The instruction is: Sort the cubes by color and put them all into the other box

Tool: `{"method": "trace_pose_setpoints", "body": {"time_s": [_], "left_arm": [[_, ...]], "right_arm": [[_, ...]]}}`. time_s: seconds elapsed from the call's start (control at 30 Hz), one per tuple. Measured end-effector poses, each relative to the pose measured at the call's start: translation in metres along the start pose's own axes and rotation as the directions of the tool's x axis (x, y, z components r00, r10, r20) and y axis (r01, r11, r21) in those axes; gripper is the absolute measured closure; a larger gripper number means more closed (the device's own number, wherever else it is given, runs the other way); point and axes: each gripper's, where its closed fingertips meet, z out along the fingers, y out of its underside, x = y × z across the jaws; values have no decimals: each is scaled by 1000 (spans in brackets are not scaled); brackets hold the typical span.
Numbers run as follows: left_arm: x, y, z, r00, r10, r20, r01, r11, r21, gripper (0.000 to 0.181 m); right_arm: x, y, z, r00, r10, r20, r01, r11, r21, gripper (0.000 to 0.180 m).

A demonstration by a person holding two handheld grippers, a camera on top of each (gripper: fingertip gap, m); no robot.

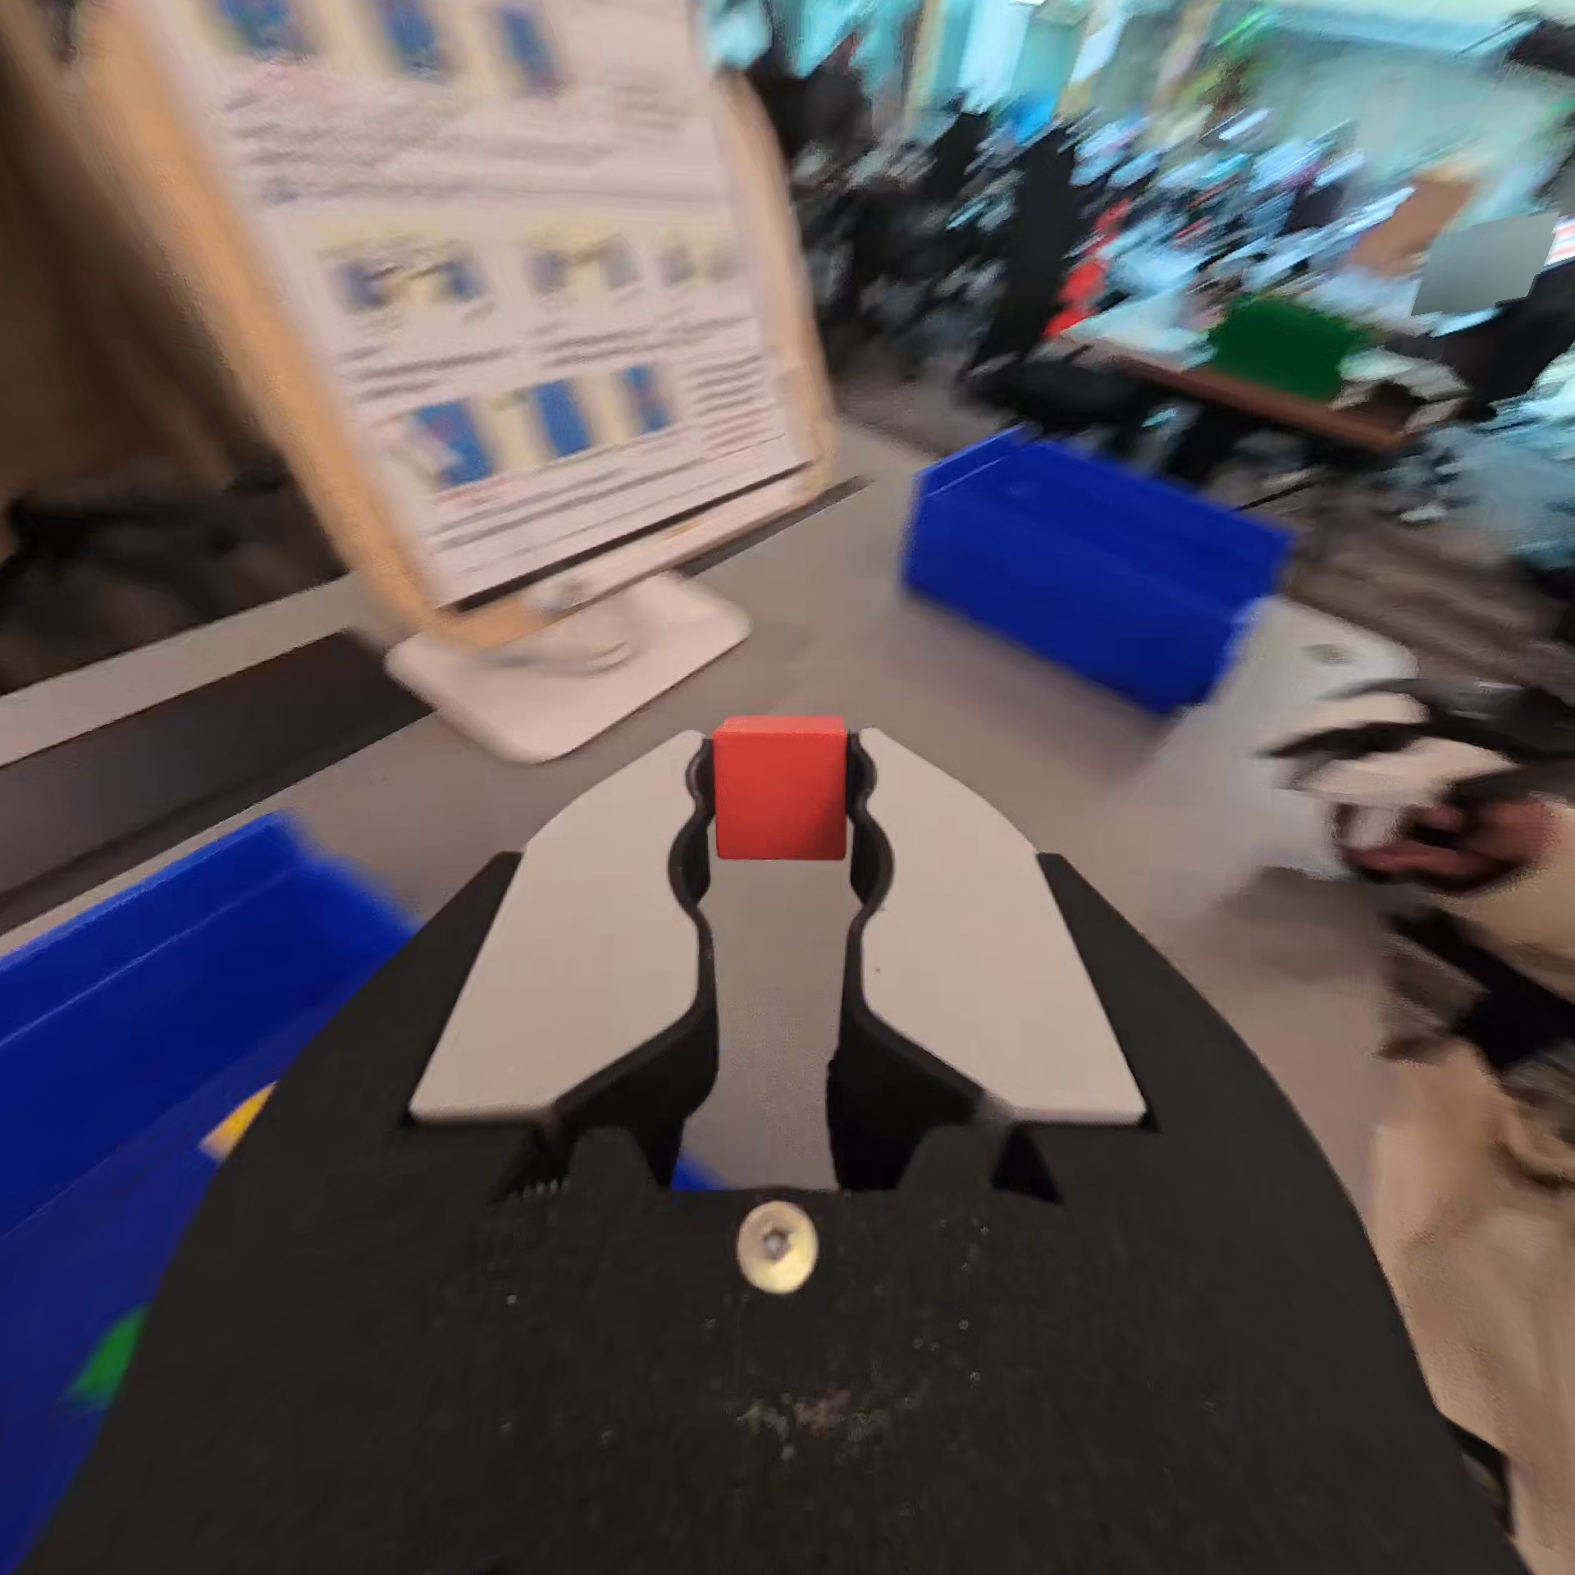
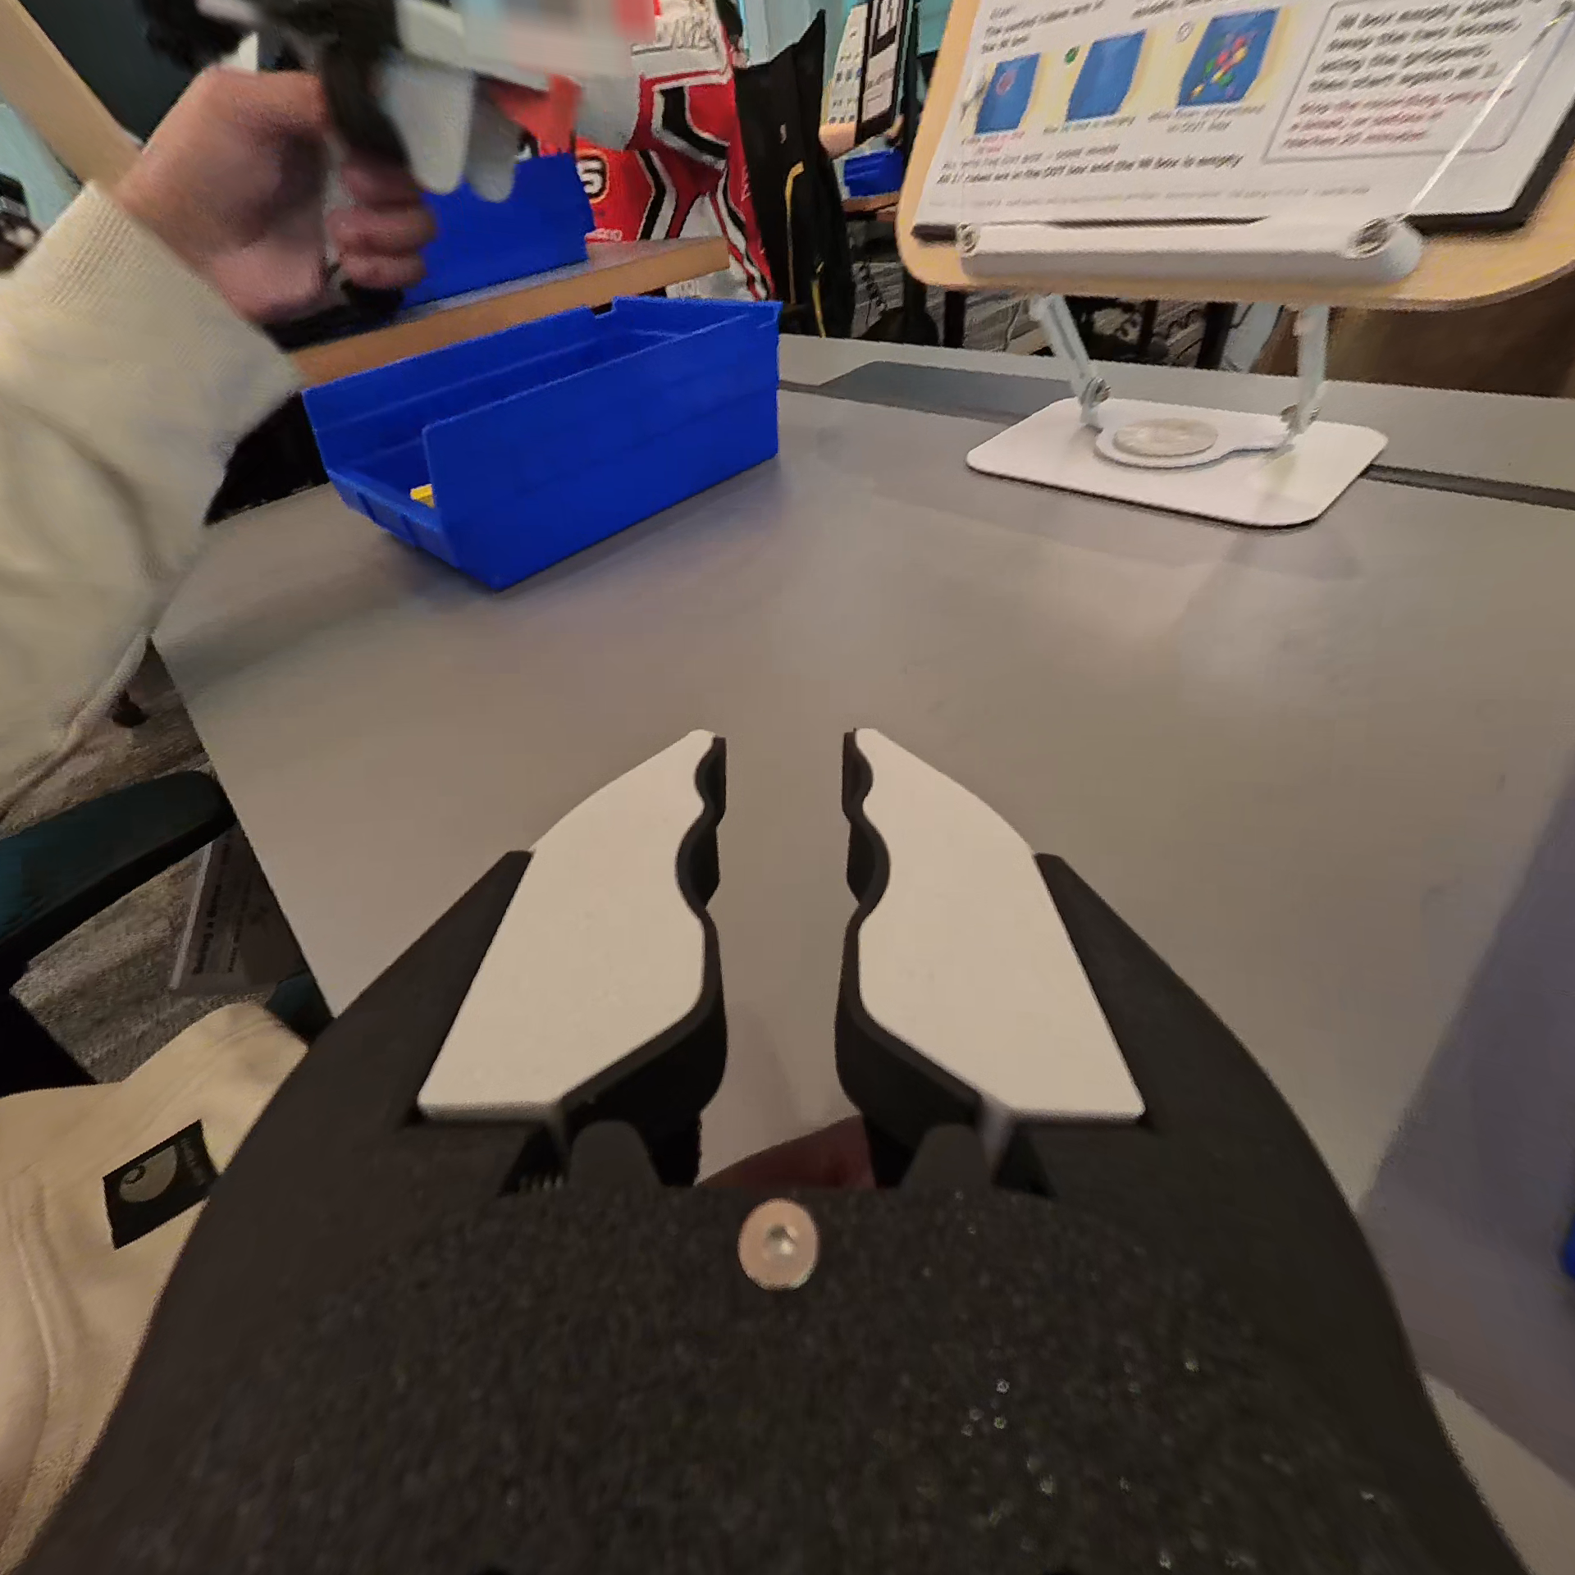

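Note:
My left gripper [image 1: 780, 743] is shut on a red cube [image 1: 780, 801] and holds it in the air above the grey table [image 1: 852, 648]. A blue box [image 1: 128, 1023] lies below it at lower left, with a yellow cube [image 1: 247, 1125] and a green cube [image 1: 111, 1364] showing inside. A second blue box [image 1: 1082, 571] stands farther off to the right. My right gripper [image 2: 784, 741] is open and empty over the bare table [image 2: 1023, 682]. In the right wrist view the left gripper [image 2: 477, 145] is blurred at top left above a blue box [image 2: 597, 460] holding a yellow cube [image 2: 422, 494].
A white stand [image 2: 1176, 460] carrying an instruction sheet [image 2: 1150, 111] sits at the table's back; it also shows in the left wrist view [image 1: 579, 656]. The table's left edge [image 2: 222, 767] drops to a chair and carpet. Other tables and people stand behind. The gap from one gripper's tips to the other's is roughly 35 cm.

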Motion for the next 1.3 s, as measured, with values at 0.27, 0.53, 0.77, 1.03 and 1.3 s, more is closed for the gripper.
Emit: {"method": "trace_pose_setpoints", "body": {"time_s": [0.27,0.53,0.77,1.03,1.3], "left_arm": [[135,57,29,959,85,-270,-39,984,171,152],[204,48,43,842,66,-536,46,980,193,152],[257,35,73,727,75,-682,42,987,153,152],[262,58,88,691,-19,-722,129,987,97,152],[233,49,60,850,30,-525,43,991,127,92]], "right_arm": [[19,-5,-5,986,165,28,-167,984,64,150],[-25,-21,19,939,192,285,-214,976,46,143],[-88,-73,38,801,119,586,-207,975,85,144],[-83,-57,42,811,136,569,-212,975,69,152],[-70,-48,33,813,165,558,-245,967,71,152]]}}
